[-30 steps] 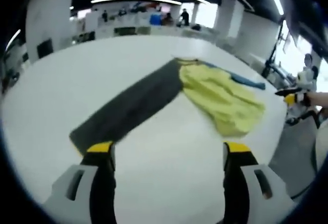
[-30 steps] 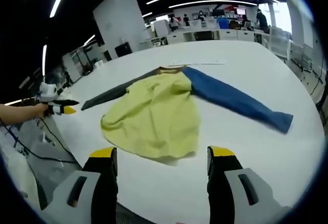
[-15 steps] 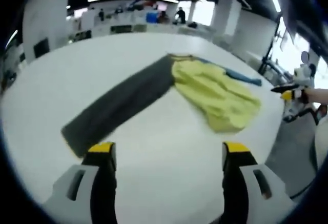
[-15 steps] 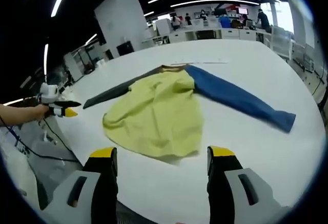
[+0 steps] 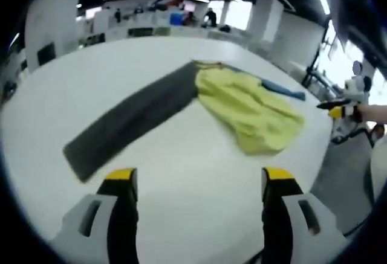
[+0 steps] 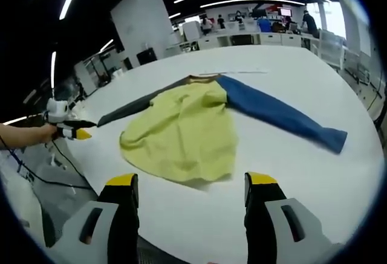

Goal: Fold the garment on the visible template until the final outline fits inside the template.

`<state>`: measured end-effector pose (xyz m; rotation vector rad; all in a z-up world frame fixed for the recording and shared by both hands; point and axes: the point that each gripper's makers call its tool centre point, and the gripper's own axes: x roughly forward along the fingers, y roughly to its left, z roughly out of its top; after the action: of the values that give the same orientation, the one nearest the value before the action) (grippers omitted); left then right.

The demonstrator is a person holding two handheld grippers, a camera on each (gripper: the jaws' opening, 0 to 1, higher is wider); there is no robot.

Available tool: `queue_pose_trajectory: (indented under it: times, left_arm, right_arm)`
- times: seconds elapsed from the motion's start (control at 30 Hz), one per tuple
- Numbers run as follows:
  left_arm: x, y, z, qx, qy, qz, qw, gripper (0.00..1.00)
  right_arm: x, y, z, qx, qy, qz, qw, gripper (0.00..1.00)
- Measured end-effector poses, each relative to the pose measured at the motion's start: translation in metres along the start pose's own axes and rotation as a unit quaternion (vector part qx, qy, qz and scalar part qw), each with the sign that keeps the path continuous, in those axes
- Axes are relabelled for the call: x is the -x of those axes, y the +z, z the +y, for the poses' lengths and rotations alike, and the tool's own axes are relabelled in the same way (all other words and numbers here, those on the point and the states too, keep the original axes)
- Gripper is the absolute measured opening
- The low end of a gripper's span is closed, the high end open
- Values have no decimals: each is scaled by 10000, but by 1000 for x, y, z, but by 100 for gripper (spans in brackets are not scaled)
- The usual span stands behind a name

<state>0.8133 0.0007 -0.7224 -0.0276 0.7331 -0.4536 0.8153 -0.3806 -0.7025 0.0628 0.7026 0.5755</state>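
The garment (image 6: 184, 134) is soft matt cloth, a bit wrinkly in the yellow part. The tabletop (image 6: 290, 173) is smooth, plain white with a faint sheen. Both claws look like matt plastic.

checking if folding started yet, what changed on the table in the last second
Nothing on the table has visibly changed. The garment lies spread as before, its grey sleeve and blue sleeve stretched out flat. Only the left gripper view has shifted a little, so the camera moved. The left gripper and right gripper stay open and hold nothing.
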Motion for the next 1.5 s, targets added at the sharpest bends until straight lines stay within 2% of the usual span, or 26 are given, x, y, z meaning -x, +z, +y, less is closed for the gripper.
queue_pose_trajectory:
  times: [0.6, 1.23, 1.5]
  left_arm:
    - [-10, 1, -12, -40, -78, -27, 10000, 78]
    - [-22, 2, -39, -154, -258, -123, 9995, 75]
    - [-26, 1, -39, -168, -296, -101, 9994, 75]
  right_arm:
    - [0, -7, -8, -37, -62, 38, 10000, 71]
    - [0, -11, -8, -88, -37, 37, 9999, 71]
    - [1, -15, -8, -121, -45, 65, 9999, 71]
